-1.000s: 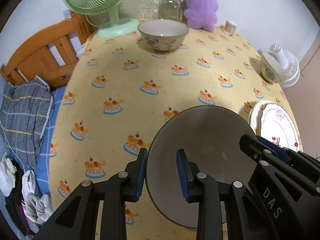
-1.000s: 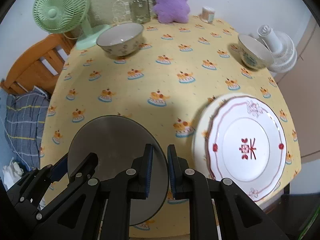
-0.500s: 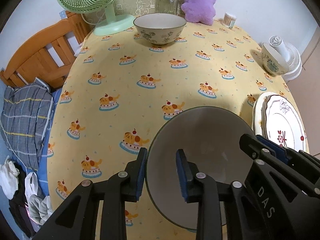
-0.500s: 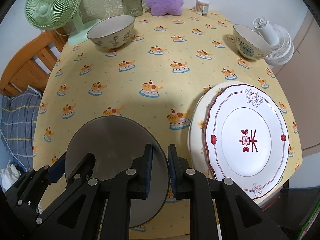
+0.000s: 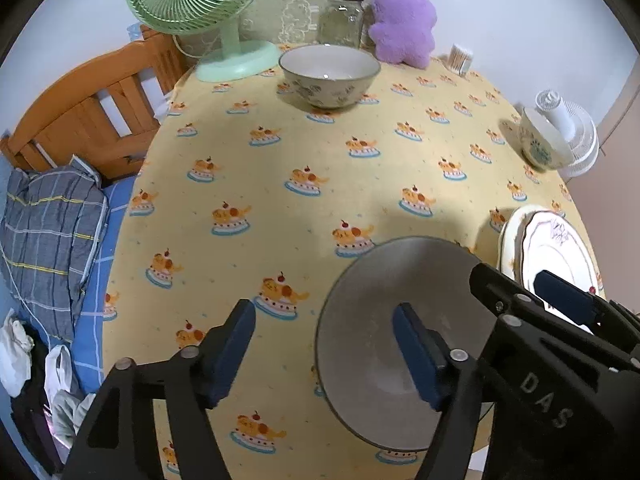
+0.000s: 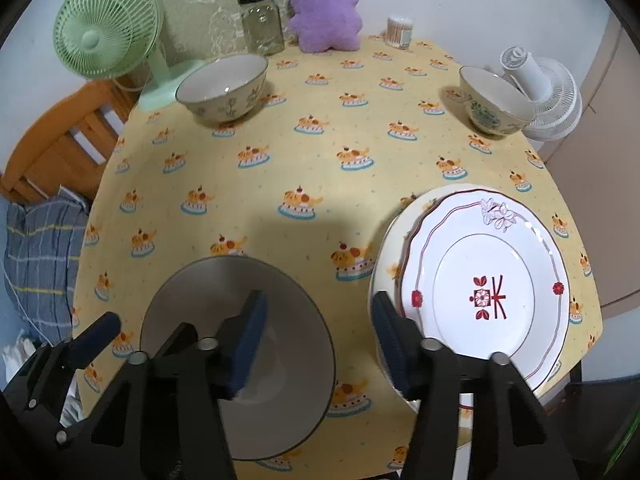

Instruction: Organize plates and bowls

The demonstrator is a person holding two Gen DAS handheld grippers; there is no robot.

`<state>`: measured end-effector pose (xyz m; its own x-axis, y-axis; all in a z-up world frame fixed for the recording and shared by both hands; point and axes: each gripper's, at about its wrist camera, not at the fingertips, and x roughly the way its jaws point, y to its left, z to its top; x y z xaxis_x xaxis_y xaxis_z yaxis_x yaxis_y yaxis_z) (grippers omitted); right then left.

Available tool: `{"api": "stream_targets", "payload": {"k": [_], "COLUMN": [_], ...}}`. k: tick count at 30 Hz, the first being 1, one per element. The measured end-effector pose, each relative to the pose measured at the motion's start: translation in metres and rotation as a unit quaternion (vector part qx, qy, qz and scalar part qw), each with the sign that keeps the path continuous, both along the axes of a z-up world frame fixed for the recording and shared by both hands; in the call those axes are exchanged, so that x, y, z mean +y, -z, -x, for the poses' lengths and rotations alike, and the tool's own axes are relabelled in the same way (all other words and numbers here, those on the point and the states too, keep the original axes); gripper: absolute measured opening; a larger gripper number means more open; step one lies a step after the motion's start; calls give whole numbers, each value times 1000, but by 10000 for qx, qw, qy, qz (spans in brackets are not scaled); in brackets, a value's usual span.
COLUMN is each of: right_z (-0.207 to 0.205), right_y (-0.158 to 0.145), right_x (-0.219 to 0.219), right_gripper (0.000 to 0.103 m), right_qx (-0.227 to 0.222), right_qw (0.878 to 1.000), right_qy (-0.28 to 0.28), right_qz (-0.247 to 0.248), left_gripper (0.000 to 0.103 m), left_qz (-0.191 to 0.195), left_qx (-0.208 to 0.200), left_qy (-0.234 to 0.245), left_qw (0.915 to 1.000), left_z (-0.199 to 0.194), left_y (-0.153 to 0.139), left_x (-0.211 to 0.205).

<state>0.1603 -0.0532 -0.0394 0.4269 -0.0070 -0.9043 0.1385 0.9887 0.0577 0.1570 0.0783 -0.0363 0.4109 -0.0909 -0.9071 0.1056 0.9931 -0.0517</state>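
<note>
We see both of our grippers spread wide over the yellow tablecloth printed with little cake-and-dog motifs (image 6: 320, 168), and neither is pinching anything. In the left wrist view, the left gripper (image 5: 326, 346) sits at the bottom centre of the frame, its left blue pad over bare cloth and its right blue pad over the inside of the grey round bowl (image 5: 384, 344), which rests on the cloth in the lower right. The bowl's near rim lies between the two pads, with clear gaps on either side.

In the right wrist view, the right gripper (image 6: 316, 336) occupies the bottom centre. Its left pad hangs over the same grey round bowl (image 6: 192, 300) at lower left, while its right pad is at the left rim of the white plate with red flower markings (image 6: 500, 264), which lies on top of a cream plate (image 6: 382, 256) at lower right. We cannot tell whether that pad touches the rim.

Farther up the right wrist frame, a cream bowl with grey floral print (image 6: 224, 90) stands at upper left, beside the mint green table fan (image 6: 106, 34). A smaller cream bowl with a green pattern (image 6: 490, 100) stands at upper right, just in front of a white fan (image 6: 544, 92). Along the top edge stand a glass jar with a dark lid (image 6: 262, 24), a purple plush toy (image 6: 324, 8) and a small tub of cotton swabs (image 6: 400, 31).
</note>
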Motion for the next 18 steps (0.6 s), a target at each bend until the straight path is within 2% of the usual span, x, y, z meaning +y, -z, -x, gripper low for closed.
{"api": "stream_targets", "payload": {"k": [5, 18], "right_z": [0, -31], "right_y": [-10, -48], "right_x": [-2, 0], "right_gripper": [73, 74], "right_qx": [-100, -546], "right_qw": [9999, 9979], "right_qy": [27, -348], "right_qz": [-70, -71], "left_gripper": [80, 83], "left_qz": [73, 19], "left_qx": [-37, -535], "left_qy": [-24, -144], "left_qw": [10000, 9985], "left_z": [-2, -34], "left_y": [-12, -46], "left_x": [8, 6]}}
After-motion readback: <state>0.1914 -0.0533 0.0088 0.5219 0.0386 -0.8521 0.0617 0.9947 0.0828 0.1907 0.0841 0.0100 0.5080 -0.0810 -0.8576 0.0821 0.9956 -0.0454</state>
